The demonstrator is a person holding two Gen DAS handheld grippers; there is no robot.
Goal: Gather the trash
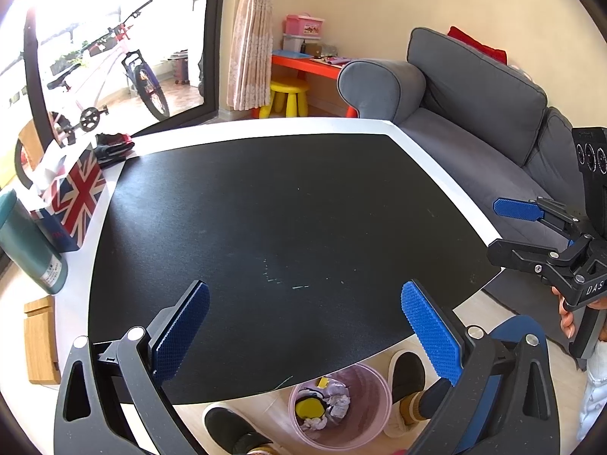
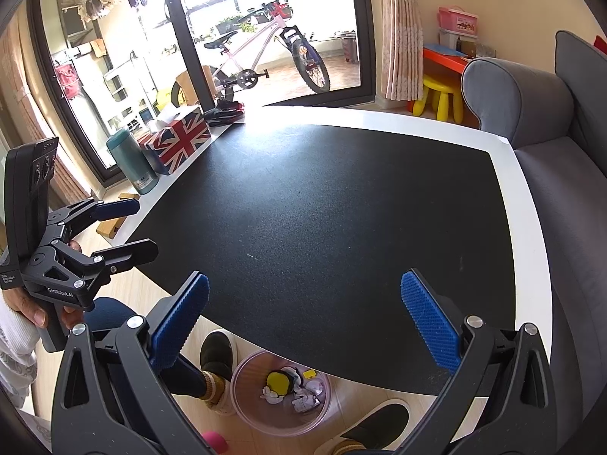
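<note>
A pink translucent waste bin [image 1: 341, 405] stands on the floor under the table's near edge, between the person's feet. It holds crumpled paper and a yellow round piece of trash [image 1: 309, 407]. It also shows in the right wrist view [image 2: 280, 394]. My left gripper [image 1: 303, 326] is open and empty above the near edge of the black table mat [image 1: 284, 208]. My right gripper [image 2: 303, 322] is open and empty over the same edge; it also shows at the right of the left wrist view [image 1: 508, 227]. The left gripper also shows in the right wrist view [image 2: 129, 227].
A Union Jack tissue box [image 1: 72, 197], a teal flask [image 1: 30, 242] and dark gloves [image 1: 114, 148] sit along the table's left side. A grey sofa [image 1: 474, 113] stands to the right. A wooden block [image 1: 40, 341] lies on the floor at left.
</note>
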